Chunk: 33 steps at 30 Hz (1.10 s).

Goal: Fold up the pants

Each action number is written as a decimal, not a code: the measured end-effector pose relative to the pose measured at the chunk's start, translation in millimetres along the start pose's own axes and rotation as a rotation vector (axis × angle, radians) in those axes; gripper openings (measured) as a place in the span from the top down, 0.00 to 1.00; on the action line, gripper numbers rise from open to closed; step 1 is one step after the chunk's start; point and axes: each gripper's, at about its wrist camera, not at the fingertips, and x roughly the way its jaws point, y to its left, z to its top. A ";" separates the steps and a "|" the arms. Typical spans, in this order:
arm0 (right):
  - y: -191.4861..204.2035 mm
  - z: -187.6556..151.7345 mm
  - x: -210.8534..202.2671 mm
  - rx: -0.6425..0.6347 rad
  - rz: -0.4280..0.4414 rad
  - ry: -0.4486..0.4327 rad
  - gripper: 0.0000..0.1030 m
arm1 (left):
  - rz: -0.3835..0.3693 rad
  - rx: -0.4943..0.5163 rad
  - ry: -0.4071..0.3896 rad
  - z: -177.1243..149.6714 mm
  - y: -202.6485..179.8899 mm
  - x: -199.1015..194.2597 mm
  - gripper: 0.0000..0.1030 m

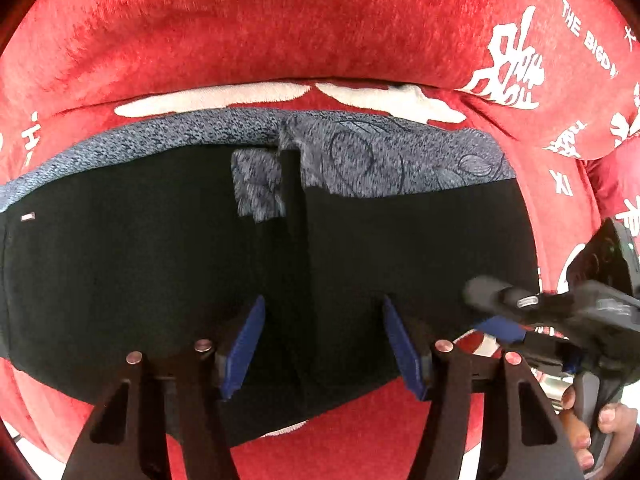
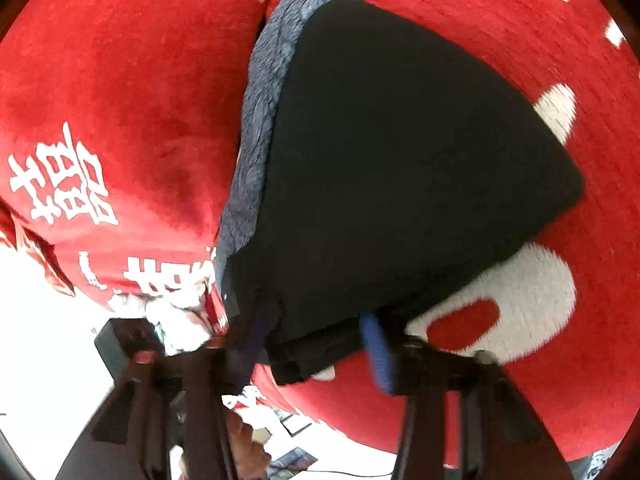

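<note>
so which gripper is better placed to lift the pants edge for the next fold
Right. The right gripper already sits at the near edge of the black pants; the left gripper hovers open over the middle.

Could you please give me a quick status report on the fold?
Left tool open over black fabric pants. Right tool at their corner, grip unclear. Pants lie on red plush cover. Nothing in the way.

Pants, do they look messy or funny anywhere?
A little. The black pants lie mostly flat on the red blanket, but their blue patterned lining sticks out along the far edge, and one flap is turned over near the middle.
</note>
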 end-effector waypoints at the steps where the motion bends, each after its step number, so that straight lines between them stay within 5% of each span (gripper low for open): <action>1: -0.9 2.5 3.0 0.006 -0.018 0.013 0.95 | 0.021 -0.004 -0.009 -0.7 -0.3 -4.6 0.38; 5: 18.6 -4.8 -3.3 -0.067 0.002 0.022 0.95 | 0.086 -0.004 -0.063 -5.1 9.4 -23.5 0.37; 7: 21.7 -15.2 0.5 -0.103 -0.030 0.053 0.95 | 0.136 -0.014 -0.070 -8.9 18.3 -24.6 0.23; 12: 18.1 -15.7 21.4 -0.183 -0.130 0.101 0.95 | 0.190 -0.071 -0.047 -6.7 34.2 -22.9 0.22; 17: 60.0 -18.0 0.2 -0.386 -0.169 0.202 0.73 | 0.211 -0.037 -0.136 15.8 21.4 -42.9 0.22; 20: 87.9 -4.0 -37.3 -0.495 -0.154 0.061 0.73 | 0.183 -0.010 -0.160 34.1 3.0 -45.4 0.22; 25: 97.5 57.0 -46.3 -0.468 -0.286 -0.132 0.79 | 0.205 0.050 -0.150 59.2 -32.0 -13.3 0.22; 28: 88.7 84.2 -13.8 -0.459 -0.359 -0.090 0.79 | 0.286 0.047 -0.055 53.0 -24.4 20.7 0.22; 33: 88.1 69.7 13.4 -0.505 -0.406 -0.071 0.79 | 0.214 -0.025 -0.036 31.1 5.5 18.0 0.16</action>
